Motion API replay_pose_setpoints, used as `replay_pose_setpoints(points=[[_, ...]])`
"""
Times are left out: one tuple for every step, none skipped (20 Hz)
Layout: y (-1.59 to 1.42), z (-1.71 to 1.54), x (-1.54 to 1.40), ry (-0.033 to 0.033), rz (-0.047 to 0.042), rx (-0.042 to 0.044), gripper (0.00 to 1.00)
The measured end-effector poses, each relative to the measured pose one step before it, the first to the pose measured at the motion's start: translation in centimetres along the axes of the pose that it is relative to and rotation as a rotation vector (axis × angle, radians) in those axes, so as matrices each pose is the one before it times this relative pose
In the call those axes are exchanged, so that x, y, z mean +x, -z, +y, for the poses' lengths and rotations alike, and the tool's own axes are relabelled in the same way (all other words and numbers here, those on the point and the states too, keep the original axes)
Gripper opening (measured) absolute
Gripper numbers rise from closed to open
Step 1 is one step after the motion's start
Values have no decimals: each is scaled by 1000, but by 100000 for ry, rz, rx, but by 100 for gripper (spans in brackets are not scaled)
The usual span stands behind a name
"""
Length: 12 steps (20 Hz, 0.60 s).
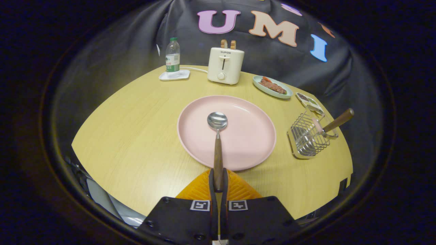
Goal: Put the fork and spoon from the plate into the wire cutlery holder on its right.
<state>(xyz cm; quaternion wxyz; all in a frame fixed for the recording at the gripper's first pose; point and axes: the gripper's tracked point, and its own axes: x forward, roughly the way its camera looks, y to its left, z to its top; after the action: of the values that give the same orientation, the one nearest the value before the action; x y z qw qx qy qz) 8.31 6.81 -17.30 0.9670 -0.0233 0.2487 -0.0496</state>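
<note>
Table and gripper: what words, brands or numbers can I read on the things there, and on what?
"SUPOR": on the front of the toaster.
Label on the bottle: print too small to read.
On the gripper, shut on the handle of the spoon: two square coded markers, no words.
Nothing else on the table carries text I can read.

Wooden-handled spoon (217,136) is pointing bowl-forward over the pink plate (252,136); a wooden handle (339,120) is leaning from the wire cutlery holder (308,137).
</note>
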Motion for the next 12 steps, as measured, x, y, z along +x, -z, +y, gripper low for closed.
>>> replay_pose_setpoints(points=[[-87,135,23,-238,9,636,6],[-121,97,-119,-317,16,797,6],[-48,-3,-156,-174,-99,819,6],[-207,-63,-173,-73,-152,480,6],[-167,-31,-137,150,-56,314,6],[-144,-128,-196,313,-142,32,6],[-196,-142,-80,593,3,-100,6],[-238,-230,-145,608,-218,140,6],[-109,-83,-128,258,-83,319,6],[-166,-140,-156,365,-28,233,6],[-209,-211,-176,704,69,-42,6],[-165,-241,-214,887,337,-205,6]])
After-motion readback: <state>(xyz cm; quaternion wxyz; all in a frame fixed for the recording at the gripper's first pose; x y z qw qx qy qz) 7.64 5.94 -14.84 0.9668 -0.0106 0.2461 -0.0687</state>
